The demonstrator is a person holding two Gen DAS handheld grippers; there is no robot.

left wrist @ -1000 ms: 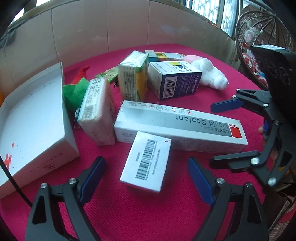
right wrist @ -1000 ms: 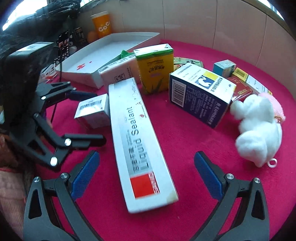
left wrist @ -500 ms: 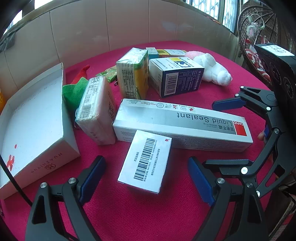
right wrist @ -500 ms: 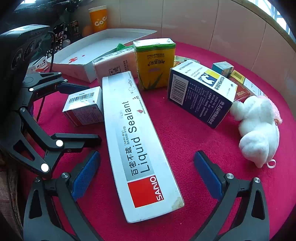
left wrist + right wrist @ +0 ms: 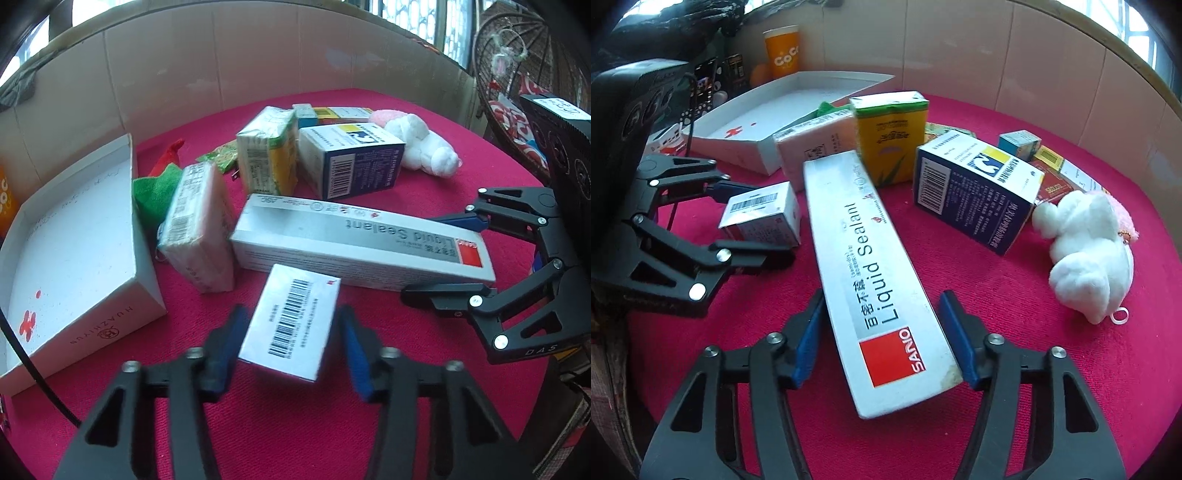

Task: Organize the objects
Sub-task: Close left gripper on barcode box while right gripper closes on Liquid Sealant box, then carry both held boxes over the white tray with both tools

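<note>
Closing across their short sides, the left claw clamps the light barcode carton at 6 o'clock while the right claw pinches the long, stiff sealant box at its red-labelled end, likely to lever.

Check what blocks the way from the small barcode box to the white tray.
Nothing visible does. The small barcode box sits between the left gripper fingers, which have just been closing, and only bare red cloth lies between it and the white tray.

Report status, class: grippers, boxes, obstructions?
Left gripper closing on barcode box. Right gripper closing on sealant box. Tray beside, unobstructed.
</note>
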